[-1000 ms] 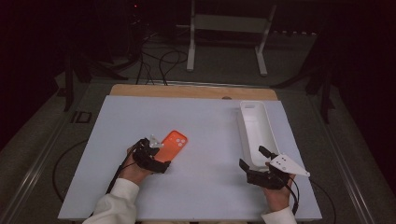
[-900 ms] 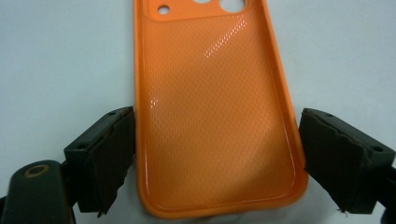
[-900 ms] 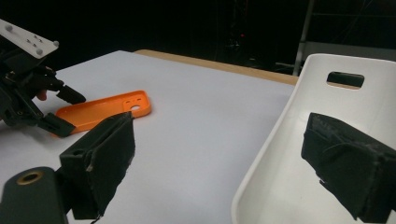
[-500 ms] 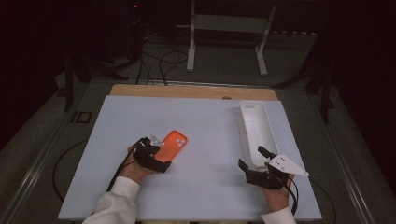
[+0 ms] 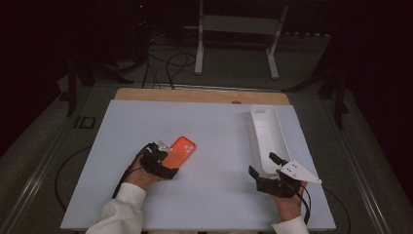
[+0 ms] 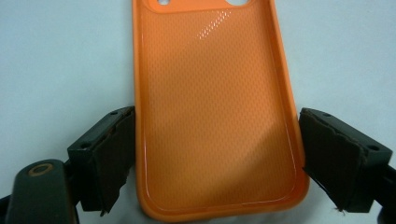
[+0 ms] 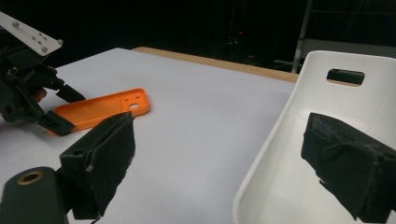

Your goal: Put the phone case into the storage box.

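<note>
Nothing has shifted since the earlier frames. Left gripper (image 6: 205, 168) has its jaws wide astride the orange case's (image 6: 212, 107) near end, their pads just off its sides, so no grip yet; the case lies flat left of the tabletop's (image 5: 219, 126) centre. Right gripper (image 7: 224, 163) gapes empty over the white tray's (image 7: 280, 177) near rim. Lifting remains, probably into the tray.

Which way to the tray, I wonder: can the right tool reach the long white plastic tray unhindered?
Probably yes. The right tool sits open at the near end of the long white plastic tray, one jaw over its rim, nothing between them.
</note>
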Tool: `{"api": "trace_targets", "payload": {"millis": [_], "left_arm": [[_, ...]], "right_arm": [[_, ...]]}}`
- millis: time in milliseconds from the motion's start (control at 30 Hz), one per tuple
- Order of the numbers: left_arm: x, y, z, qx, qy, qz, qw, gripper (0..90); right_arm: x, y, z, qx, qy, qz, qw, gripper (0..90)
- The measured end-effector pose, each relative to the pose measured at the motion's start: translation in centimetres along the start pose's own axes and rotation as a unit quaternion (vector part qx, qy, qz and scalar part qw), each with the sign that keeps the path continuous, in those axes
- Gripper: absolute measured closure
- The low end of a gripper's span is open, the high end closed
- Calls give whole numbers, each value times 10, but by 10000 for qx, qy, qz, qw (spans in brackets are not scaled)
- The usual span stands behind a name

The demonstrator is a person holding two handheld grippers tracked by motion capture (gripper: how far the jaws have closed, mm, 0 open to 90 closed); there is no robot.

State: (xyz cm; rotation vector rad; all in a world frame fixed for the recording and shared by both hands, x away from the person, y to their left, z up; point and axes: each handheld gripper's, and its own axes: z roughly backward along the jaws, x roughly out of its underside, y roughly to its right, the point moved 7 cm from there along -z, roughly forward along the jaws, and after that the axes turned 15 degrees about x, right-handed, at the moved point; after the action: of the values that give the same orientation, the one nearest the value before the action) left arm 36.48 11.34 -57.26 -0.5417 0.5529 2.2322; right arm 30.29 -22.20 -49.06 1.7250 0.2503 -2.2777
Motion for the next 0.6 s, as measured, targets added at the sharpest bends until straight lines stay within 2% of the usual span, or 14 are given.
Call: {"api": "trace_targets", "payload": {"millis": [300,600], "left_arm": [[-2,1,1,-74,117,-42,9999,163],[-6,2,13,-238,363,-126,9990,163]], "right_arm": [[0,0,0,-6,-3,-5,10000,96],[1,-1,0,-18,-9,22,10000,96]]}}
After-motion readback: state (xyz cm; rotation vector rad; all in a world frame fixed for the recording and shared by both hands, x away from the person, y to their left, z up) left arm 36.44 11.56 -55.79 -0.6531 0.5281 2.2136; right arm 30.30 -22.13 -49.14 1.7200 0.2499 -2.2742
